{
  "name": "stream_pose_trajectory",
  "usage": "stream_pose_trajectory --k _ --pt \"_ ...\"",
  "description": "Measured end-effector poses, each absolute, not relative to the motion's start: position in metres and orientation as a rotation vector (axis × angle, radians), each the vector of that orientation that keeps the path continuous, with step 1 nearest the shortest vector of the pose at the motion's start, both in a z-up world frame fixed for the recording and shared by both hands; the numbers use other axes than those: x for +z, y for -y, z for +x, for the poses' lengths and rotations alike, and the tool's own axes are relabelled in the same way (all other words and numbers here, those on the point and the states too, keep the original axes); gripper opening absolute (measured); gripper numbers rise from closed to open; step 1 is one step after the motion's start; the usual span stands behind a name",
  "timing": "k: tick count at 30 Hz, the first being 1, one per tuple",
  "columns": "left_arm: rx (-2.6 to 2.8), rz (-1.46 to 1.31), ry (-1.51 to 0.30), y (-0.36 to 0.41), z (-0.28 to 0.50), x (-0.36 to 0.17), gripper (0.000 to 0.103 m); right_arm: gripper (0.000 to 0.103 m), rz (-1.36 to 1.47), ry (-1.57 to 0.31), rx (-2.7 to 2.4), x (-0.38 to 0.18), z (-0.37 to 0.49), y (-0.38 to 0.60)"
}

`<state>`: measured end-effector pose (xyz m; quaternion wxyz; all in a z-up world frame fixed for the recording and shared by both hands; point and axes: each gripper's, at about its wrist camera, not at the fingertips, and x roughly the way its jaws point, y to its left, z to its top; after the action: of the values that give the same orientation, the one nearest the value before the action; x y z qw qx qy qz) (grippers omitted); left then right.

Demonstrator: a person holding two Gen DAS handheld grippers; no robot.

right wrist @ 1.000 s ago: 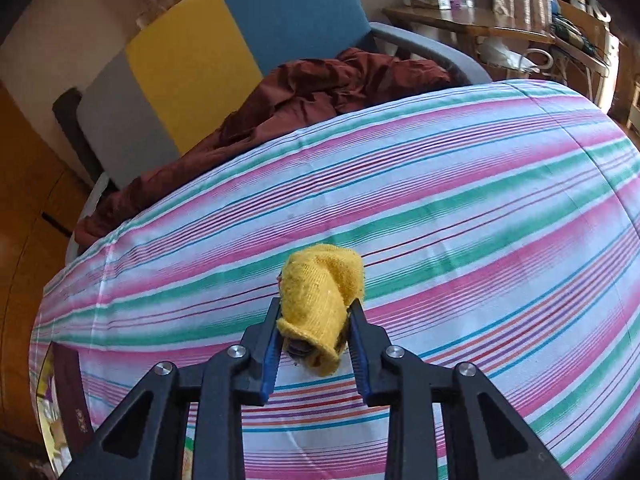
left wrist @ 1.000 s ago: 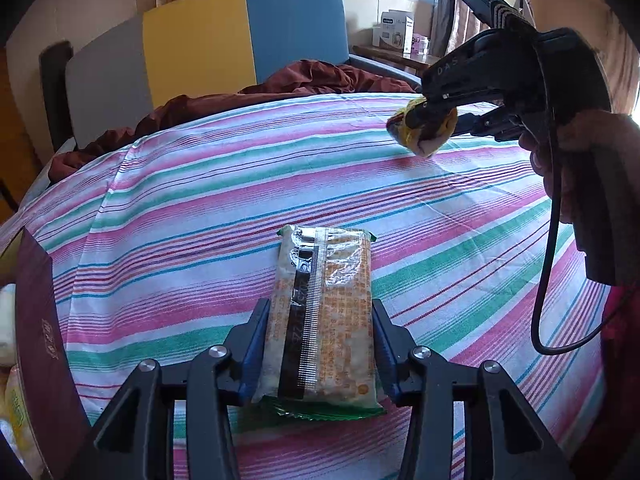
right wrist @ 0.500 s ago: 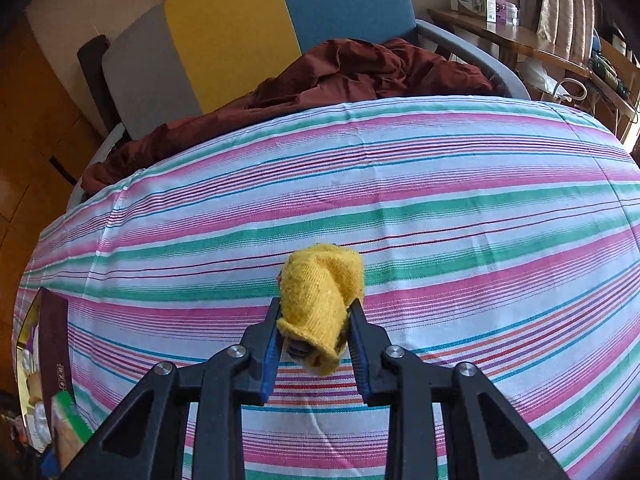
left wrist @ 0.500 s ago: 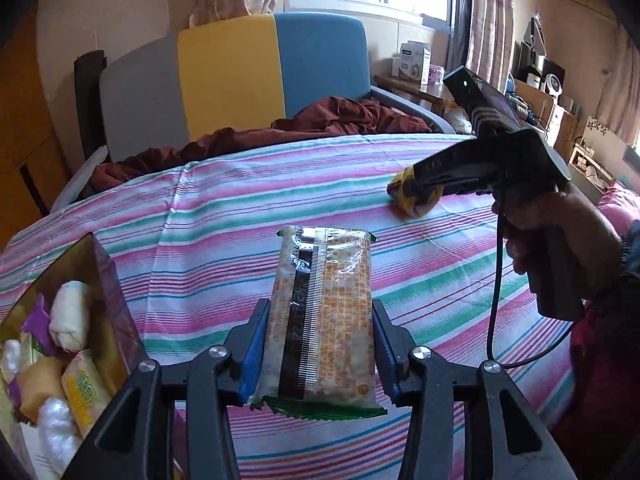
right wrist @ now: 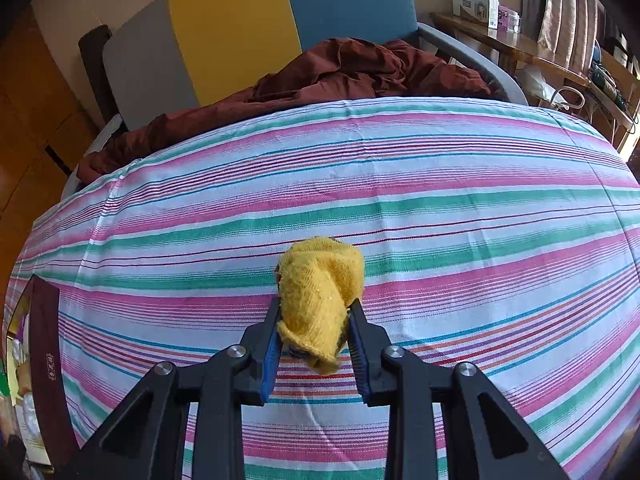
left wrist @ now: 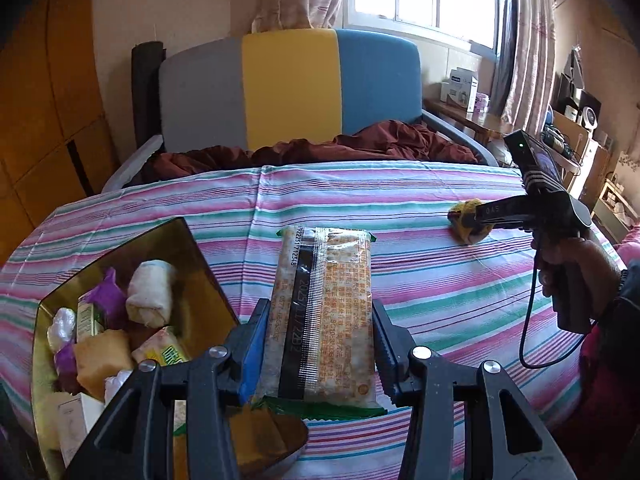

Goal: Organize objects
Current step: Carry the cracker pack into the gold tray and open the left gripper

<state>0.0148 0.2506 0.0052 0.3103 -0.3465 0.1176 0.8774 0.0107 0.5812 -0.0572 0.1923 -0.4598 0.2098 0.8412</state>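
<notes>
My left gripper (left wrist: 320,340) is shut on a clear-wrapped cracker packet (left wrist: 324,312), held lengthwise above the striped cloth, just right of a gold-lined box (left wrist: 188,248) filled with several wrapped snacks. My right gripper (right wrist: 316,336) is shut on a rolled yellow knitted sock (right wrist: 320,288), low over the cloth. In the left wrist view the right gripper (left wrist: 472,224) and the yellow sock (left wrist: 464,216) show at the right, with a hand (left wrist: 572,268) on the handle.
The pink, green and white striped cloth (right wrist: 440,208) covers the table. Behind it stands a grey, yellow and blue chair (left wrist: 288,88) with a crumpled maroon cloth (right wrist: 352,72) on its seat. The dark-walled box (right wrist: 44,360) sits at the left edge. Cluttered shelves line the right wall.
The left gripper has risen and pulled back with the packet, bringing the open box of snacks into view at its left. The right gripper has kept hold of the sock, sinking toward the cloth.
</notes>
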Motion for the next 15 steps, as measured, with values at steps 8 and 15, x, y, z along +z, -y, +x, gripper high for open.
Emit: stream_pose_trajectory --k 8,15 --pt "2.37 -1.014 -0.159 -0.198 -0.011 0.005 0.048 0.029 -1.304 -0.546 2.353 -0.058 0.011 -0.576" --pt "2.452 -1.173 0.123 -0.116 -0.054 0.003 0.048 0.029 -1.31 -0.538 2.349 -0.058 0.011 -0.575"
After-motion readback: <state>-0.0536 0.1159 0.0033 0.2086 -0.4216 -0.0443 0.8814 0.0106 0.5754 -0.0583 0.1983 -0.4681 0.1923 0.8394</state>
